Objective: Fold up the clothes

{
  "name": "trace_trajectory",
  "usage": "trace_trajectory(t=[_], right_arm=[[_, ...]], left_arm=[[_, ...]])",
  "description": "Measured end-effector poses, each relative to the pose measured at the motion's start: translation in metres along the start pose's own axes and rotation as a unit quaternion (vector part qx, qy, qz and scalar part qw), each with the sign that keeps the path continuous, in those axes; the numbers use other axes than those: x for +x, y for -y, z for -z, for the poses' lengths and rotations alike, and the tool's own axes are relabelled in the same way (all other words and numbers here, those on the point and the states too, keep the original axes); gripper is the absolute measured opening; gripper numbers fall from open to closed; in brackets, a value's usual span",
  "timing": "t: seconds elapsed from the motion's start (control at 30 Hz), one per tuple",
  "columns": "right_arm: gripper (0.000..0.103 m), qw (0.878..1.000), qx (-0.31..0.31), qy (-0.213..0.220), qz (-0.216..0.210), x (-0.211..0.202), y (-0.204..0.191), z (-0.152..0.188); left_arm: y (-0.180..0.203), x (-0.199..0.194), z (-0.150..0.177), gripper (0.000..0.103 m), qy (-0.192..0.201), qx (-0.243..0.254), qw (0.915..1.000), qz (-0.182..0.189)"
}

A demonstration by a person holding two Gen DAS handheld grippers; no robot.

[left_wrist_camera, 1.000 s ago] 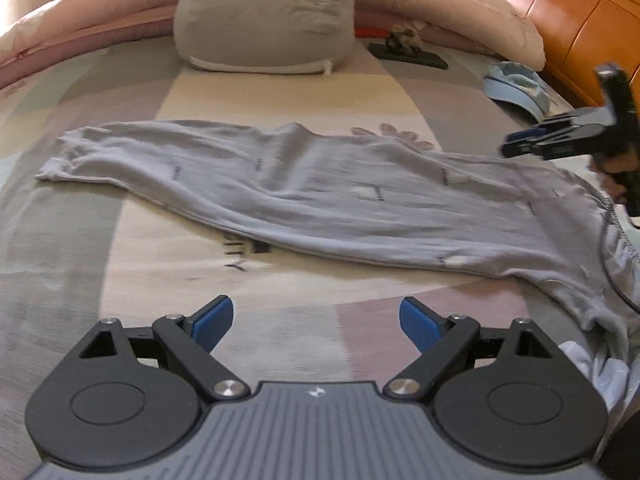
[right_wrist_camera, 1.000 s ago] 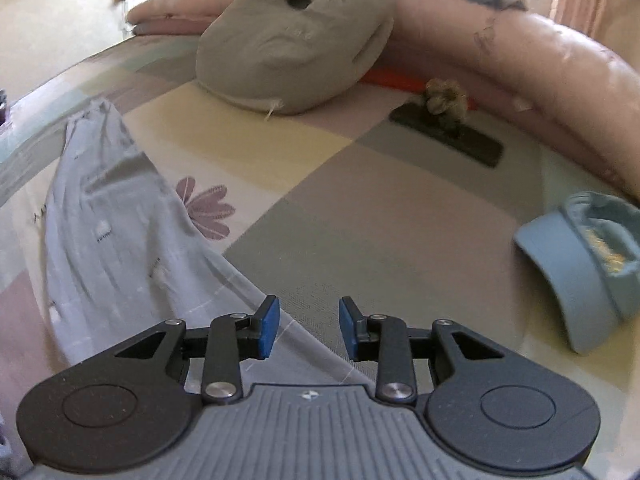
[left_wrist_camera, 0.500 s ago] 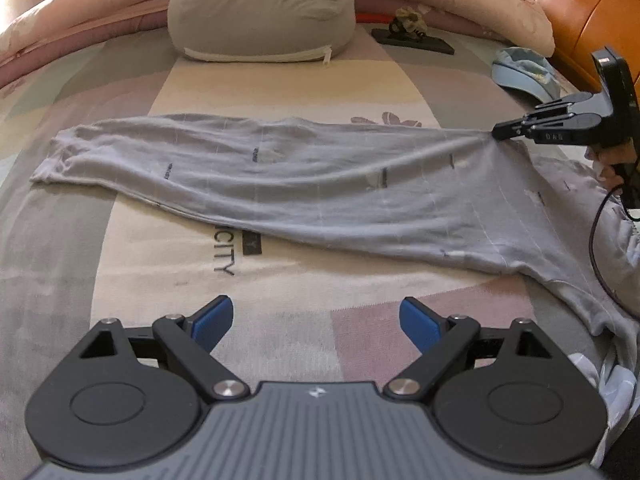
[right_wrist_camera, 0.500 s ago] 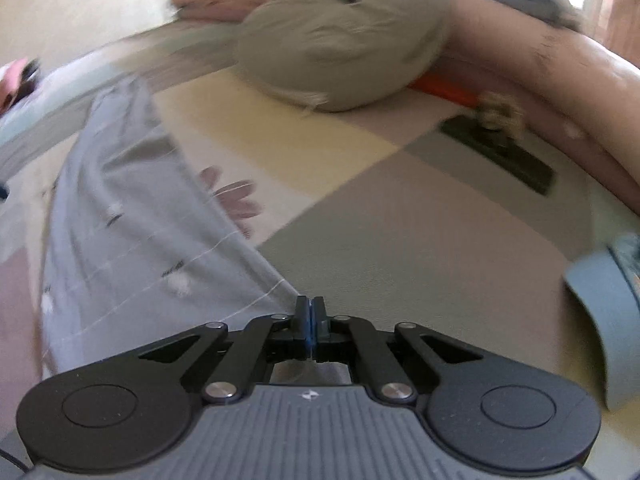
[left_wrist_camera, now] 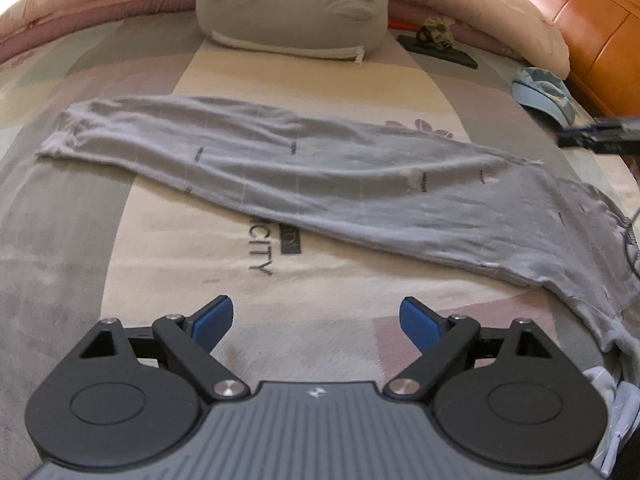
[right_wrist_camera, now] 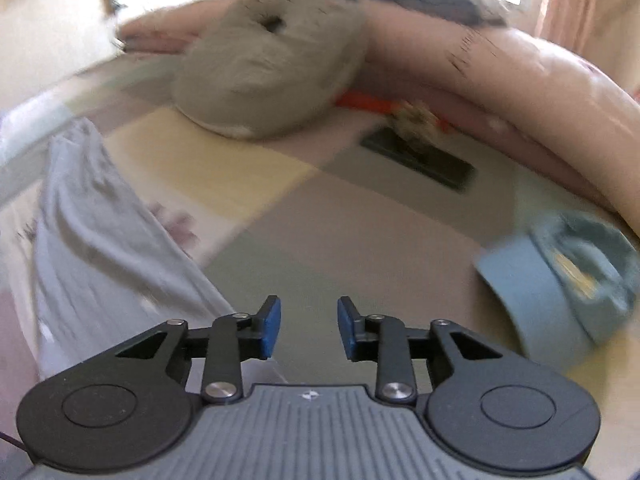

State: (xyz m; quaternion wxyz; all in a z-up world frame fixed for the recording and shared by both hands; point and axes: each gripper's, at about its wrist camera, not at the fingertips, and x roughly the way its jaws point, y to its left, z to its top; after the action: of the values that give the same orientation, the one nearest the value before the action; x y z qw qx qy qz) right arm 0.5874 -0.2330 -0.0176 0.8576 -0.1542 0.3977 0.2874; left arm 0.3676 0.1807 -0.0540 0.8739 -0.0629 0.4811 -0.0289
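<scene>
The bedspread carries dark printed letters reading "CITY", turned sideways, just ahead of the left gripper and slightly left of its midline. Any letters before them lie under the grey garment.

The right wrist view is motion-blurred throughout. The long grey fabric garment runs past the left wrist view's right edge (its end unseen). The small tan tufted object is perhaps a hair tie; indistinct.

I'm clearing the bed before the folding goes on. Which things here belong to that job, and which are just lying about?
For the job:
- grey garment
- left tool, open
- right tool, opening, nothing between

Lying about:
- grey cushion
- blue cap
- black flat object
</scene>
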Motion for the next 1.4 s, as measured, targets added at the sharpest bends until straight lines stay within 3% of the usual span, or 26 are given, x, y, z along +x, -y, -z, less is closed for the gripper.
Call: trace_trajectory(t=[0.1,0.17,0.3,0.33,0.37,0.4,0.47,0.6,0.63,0.73,0.83,1.13,1.27,1.4], right_arm=[[0.039,0.999,0.026,-0.034,0.008,-0.006,0.028,0.023],[0.046,0.998,0.042,-0.052,0.013,-0.007,0.043,0.04],[0.045,0.996,0.053,-0.074,0.004,-0.005,0.055,0.065],[0.037,0.995,0.054,-0.079,0.0,-0.004,0.057,0.07],[0.011,0.996,0.05,-0.078,0.006,-0.006,0.056,0.072],[0.003,0.996,0.044,-0.076,0.014,-0.007,0.054,0.073],[0.003,0.997,0.033,-0.071,0.029,-0.011,0.051,0.074],[0.005,0.994,0.068,-0.062,0.063,-0.018,0.06,0.075],[0.014,0.994,0.07,-0.052,0.066,-0.023,0.056,0.072],[0.026,0.994,0.077,-0.021,0.077,-0.039,0.045,0.062],[0.04,0.996,0.074,0.018,0.042,-0.047,0.017,0.046],[0.041,0.995,0.022,0.041,-0.084,-0.004,-0.085,-0.01],[0.041,0.991,-0.013,0.046,-0.124,0.031,-0.108,-0.059],[0.041,0.986,-0.026,0.049,-0.155,0.069,-0.136,-0.112]], left_arm=[[-0.003,0.006,0.002,0.09,-0.006,-0.004,1.0,0.002],[-0.002,0.009,0.001,0.09,-0.008,-0.004,1.0,0.002],[0.005,0.01,-0.003,0.09,-0.008,0.003,0.9999,0.006],[0.007,0.01,-0.004,0.09,-0.008,0.006,0.9999,0.006],[0.009,0.01,-0.005,0.09,-0.009,0.009,0.9999,0.006],[0.011,0.01,-0.006,0.09,-0.009,0.011,0.9999,0.005],[0.014,0.01,-0.007,0.09,-0.008,0.014,0.9998,0.006],[0.015,0.009,-0.01,0.09,-0.007,0.022,0.9997,0.004],[0.015,0.009,-0.011,0.09,-0.006,0.025,0.9997,0.003],[0.013,0.009,-0.021,0.09,0.0,0.038,0.9993,-0.002],[0.009,0.011,-0.035,0.09,0.018,0.054,0.9984,-0.006],[-0.033,0.028,-0.083,0.09,0.073,0.066,0.9949,-0.018],[-0.062,0.041,-0.092,0.09,0.094,0.075,0.9925,-0.02],[-0.102,0.056,-0.089,0.09,0.08,0.04,0.9958,-0.02]])
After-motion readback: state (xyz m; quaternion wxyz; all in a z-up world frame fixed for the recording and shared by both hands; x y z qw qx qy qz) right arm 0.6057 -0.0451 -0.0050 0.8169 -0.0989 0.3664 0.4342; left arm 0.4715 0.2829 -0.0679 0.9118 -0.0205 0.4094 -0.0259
